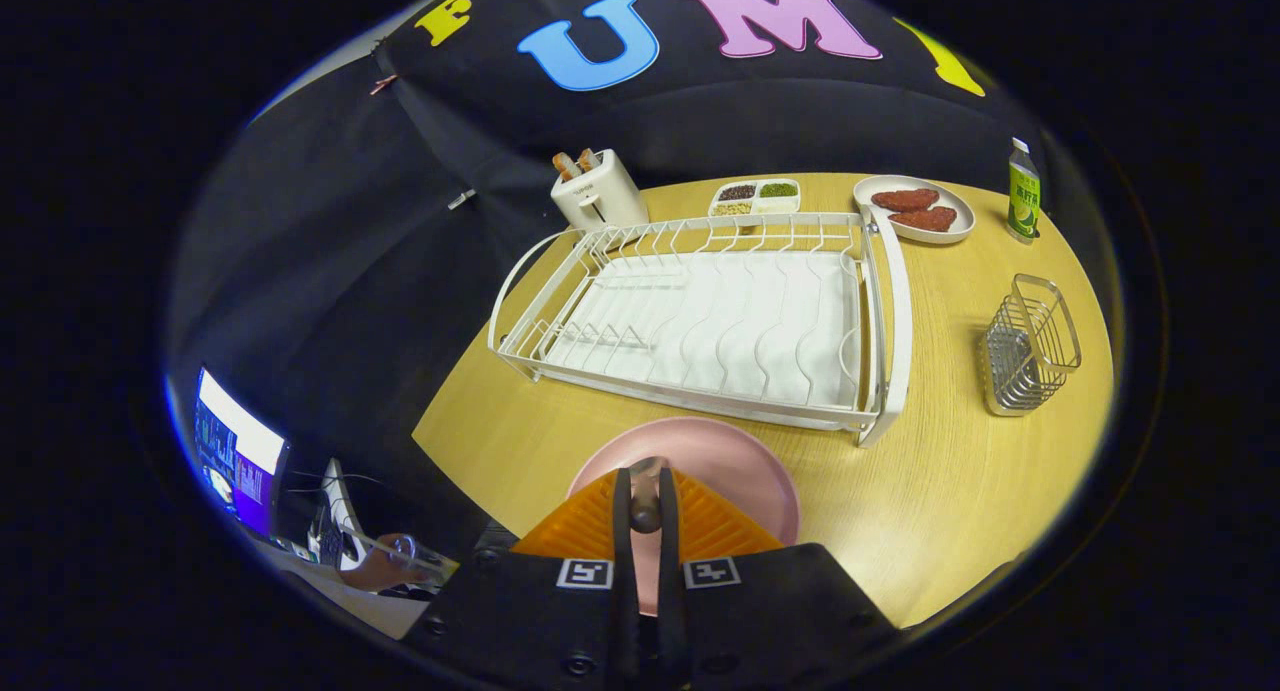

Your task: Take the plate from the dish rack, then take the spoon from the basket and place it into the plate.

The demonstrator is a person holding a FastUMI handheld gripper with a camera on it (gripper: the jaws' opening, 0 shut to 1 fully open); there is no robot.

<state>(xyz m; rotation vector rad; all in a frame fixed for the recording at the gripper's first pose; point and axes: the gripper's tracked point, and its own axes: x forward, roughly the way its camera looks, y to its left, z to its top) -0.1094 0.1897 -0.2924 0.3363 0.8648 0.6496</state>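
Gripper [646, 506] clenched on the spoon [646, 499], over the pink plate [735, 461] on the table [950, 491].

Far left stands a toaster [598, 193]; the empty dish rack [705, 316] lies just beyond the plate; behind it sit a divided tray [756, 198] and a dish of meat [915, 209]; right, the wire basket [1030, 346] and a bottle [1022, 189].

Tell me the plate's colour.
Pink; the plate shows best in the gripper view, under the hand-held gripper.

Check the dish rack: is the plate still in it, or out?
Out. The dish rack stands empty; the pink plate lies flat on the table, under the gripper holding a spoon.
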